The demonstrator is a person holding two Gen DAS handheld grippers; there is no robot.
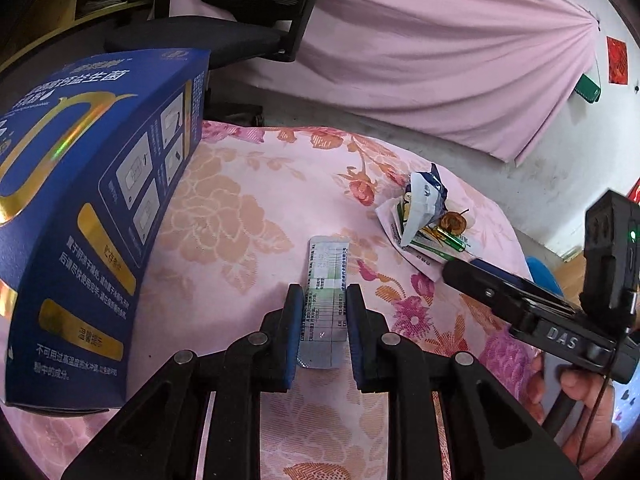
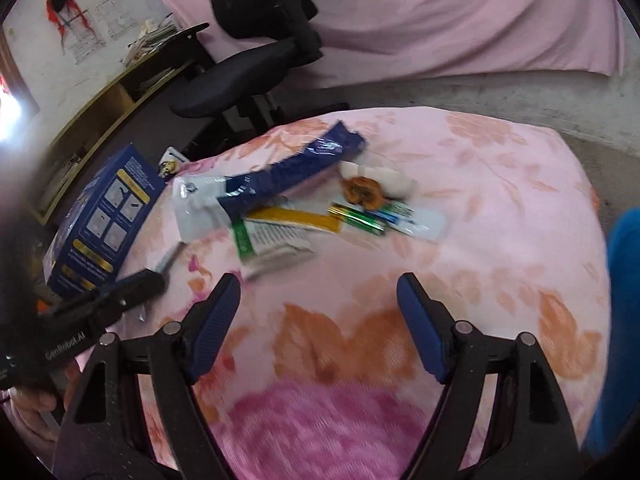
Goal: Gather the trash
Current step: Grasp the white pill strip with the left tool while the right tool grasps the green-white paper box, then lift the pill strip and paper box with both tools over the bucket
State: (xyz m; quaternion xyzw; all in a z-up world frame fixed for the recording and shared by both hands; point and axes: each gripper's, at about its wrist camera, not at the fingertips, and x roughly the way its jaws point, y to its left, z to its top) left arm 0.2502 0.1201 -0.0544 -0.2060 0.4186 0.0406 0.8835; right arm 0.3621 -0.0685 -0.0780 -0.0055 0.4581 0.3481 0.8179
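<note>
My left gripper is shut on a flat silver-green sachet that lies on the pink floral cloth. A heap of trash sits to its right: a crumpled blue-white wrapper, a green battery, a brown scrap and white packets. In the right wrist view the same heap lies ahead: a blue wrapper, a green and white packet, the battery and the brown scrap. My right gripper is open and empty, short of the heap.
A big blue box stands at the left edge of the table; it also shows in the right wrist view. A black office chair stands beyond the table. Pink curtain behind. A blue thing is at the right.
</note>
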